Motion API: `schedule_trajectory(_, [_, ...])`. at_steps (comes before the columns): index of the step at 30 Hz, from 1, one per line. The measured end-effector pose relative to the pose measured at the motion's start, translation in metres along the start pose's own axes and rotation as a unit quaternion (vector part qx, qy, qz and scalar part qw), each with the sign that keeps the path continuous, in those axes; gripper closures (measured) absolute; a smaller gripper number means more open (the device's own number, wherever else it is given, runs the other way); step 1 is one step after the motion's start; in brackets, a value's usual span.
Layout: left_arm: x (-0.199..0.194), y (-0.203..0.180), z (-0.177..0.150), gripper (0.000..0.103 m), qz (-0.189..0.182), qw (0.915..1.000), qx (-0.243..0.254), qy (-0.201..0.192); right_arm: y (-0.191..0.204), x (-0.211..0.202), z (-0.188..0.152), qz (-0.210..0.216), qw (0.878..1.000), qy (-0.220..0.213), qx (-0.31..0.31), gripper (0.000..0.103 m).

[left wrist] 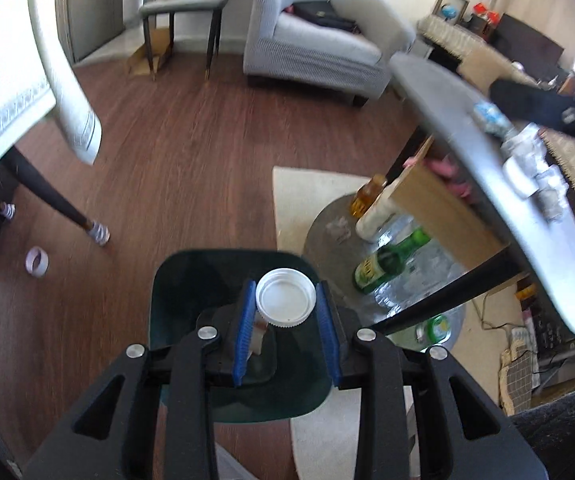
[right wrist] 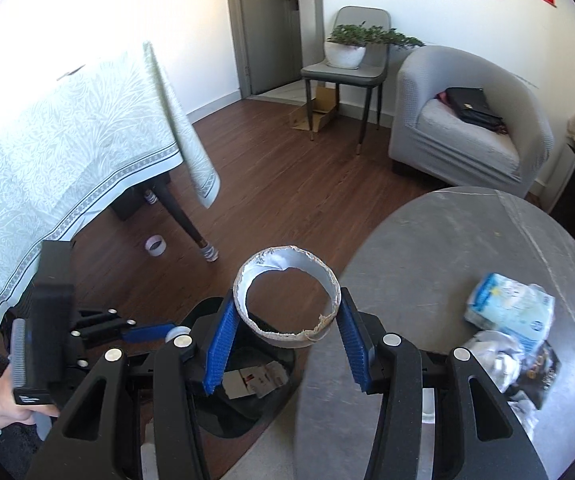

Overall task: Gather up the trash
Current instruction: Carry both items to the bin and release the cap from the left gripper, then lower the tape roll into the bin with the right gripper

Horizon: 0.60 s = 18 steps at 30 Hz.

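The left gripper [left wrist: 286, 308] grasps a white lid [left wrist: 286, 298] right above the dark bin [left wrist: 191, 280]; the right gripper [right wrist: 287, 334] grasps an empty tape roll [right wrist: 287, 300] near the bin, not yet over it; some paper trash [right wrist: 255, 380] lies inside the bin; crumpled wrappers [right wrist: 507, 312] remain on the counter [right wrist: 427, 240] beside the bin, so much work is left

Blurred trash [left wrist: 535, 168] on grey table [left wrist: 447, 92]

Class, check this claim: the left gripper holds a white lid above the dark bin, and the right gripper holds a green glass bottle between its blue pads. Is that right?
Not quite. The right gripper holds a ragged cardboard tape ring, not a green bottle; the right wrist view shows it. The rest stands: the left gripper does hold the white lid above the dark bin.
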<state>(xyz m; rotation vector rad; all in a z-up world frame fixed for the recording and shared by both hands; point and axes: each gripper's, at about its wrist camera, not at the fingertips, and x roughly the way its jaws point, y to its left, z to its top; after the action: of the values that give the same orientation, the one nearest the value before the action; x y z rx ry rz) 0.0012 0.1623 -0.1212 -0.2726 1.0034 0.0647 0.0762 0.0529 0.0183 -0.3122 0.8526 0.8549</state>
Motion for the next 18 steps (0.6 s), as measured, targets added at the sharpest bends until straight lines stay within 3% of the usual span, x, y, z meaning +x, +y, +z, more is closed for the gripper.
schedule_trajectory(8, [0.044,0.021,-0.027,0.070,0.032,0.9971,0.007,0.069,0.020,0.028,0.002,0.023,0.999,0.022,-0.012,0.053])
schedule_trajectory(14, [0.064,0.036,-0.039,0.069,0.037,0.9943,0.004,0.100,0.028,0.037,0.002,0.031,0.999,0.028,-0.018,0.053])
schedule_trajectory(18, [0.064,0.042,-0.042,0.064,0.047,0.9937,-0.003,0.101,0.034,0.048,0.000,0.035,0.998,0.038,-0.022,0.053])
